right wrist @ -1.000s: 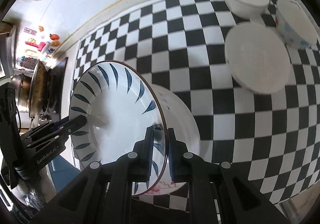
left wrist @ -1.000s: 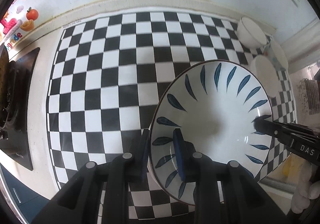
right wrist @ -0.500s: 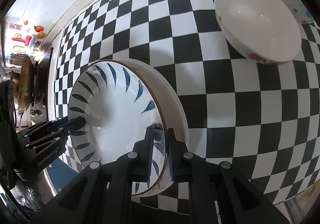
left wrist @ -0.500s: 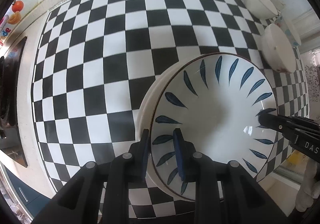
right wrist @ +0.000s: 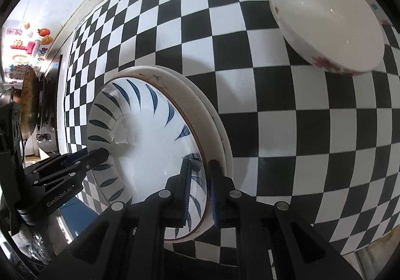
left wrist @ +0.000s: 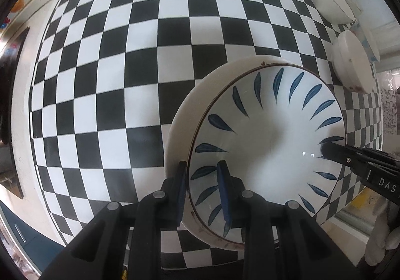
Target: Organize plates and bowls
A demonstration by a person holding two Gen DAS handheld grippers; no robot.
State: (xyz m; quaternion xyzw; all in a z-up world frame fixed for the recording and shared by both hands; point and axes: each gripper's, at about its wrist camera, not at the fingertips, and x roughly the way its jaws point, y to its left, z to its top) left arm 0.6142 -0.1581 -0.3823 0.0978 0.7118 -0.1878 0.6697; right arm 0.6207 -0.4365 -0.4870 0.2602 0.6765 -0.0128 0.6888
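Observation:
A white plate with blue leaf marks (left wrist: 270,134) is held by both grippers on opposite rims. It sits low over a larger white plate (left wrist: 190,109) on the checkered mat. My left gripper (left wrist: 202,180) is shut on its near rim. My right gripper (right wrist: 200,180) is shut on the opposite rim, and it shows in the left wrist view (left wrist: 332,152). In the right wrist view the blue-leaf plate (right wrist: 150,134) rests in the white plate (right wrist: 212,114), and the left gripper (right wrist: 100,155) shows at the left.
A flowered white bowl (right wrist: 325,19) stands on the mat to the right, also seen in the left wrist view (left wrist: 352,62). Another white bowl (left wrist: 332,2) stands behind it. A pan on a stove (right wrist: 27,102) is at the far left. The checkered mat (left wrist: 125,54) stretches left.
Both grippers have lowered the blue-leaf plate down onto the larger white plate. The views have come closer to the mat.

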